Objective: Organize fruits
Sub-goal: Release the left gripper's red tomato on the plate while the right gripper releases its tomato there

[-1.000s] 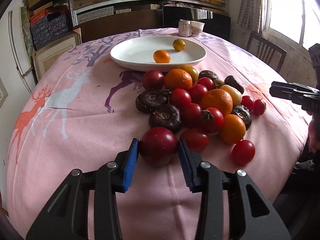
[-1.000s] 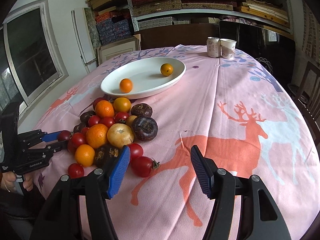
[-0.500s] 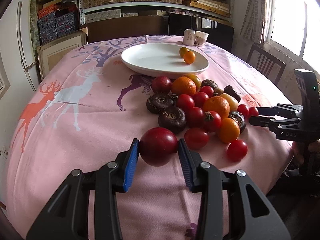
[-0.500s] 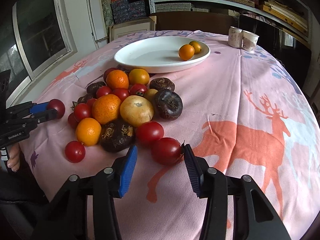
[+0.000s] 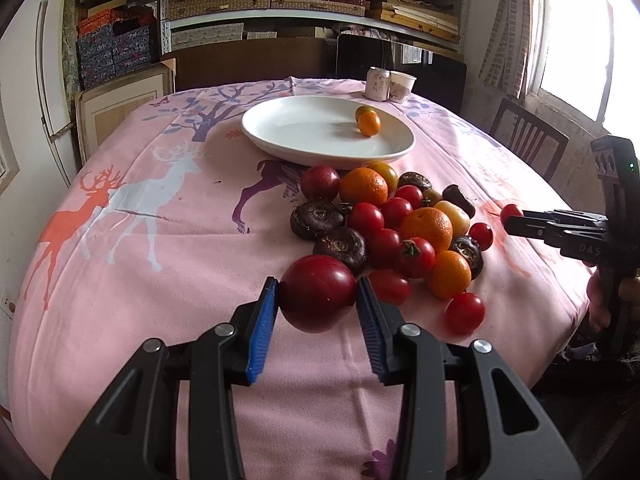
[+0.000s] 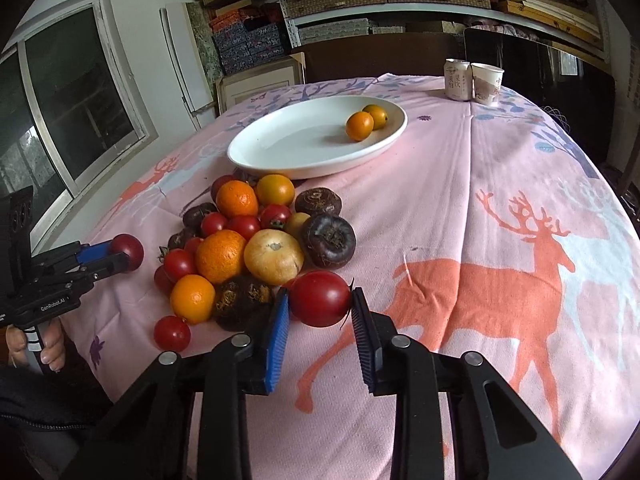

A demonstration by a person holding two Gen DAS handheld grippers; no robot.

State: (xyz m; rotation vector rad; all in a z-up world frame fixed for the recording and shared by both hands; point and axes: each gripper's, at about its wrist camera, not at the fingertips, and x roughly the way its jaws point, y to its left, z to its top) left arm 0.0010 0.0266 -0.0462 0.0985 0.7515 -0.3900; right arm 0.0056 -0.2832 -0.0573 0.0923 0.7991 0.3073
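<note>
With each tool now pinching a fruit, the pick-up step looks done: the left tool [image 5: 317, 307] clamps a dark red plum [image 5: 318, 293] at lower centre, and the right tool [image 6: 319, 314], its jaws having just closed, grips a red tomato [image 6: 320, 298]. Next, probably, a carry to the white plate [image 6: 280, 164] in the upper middle.
</note>
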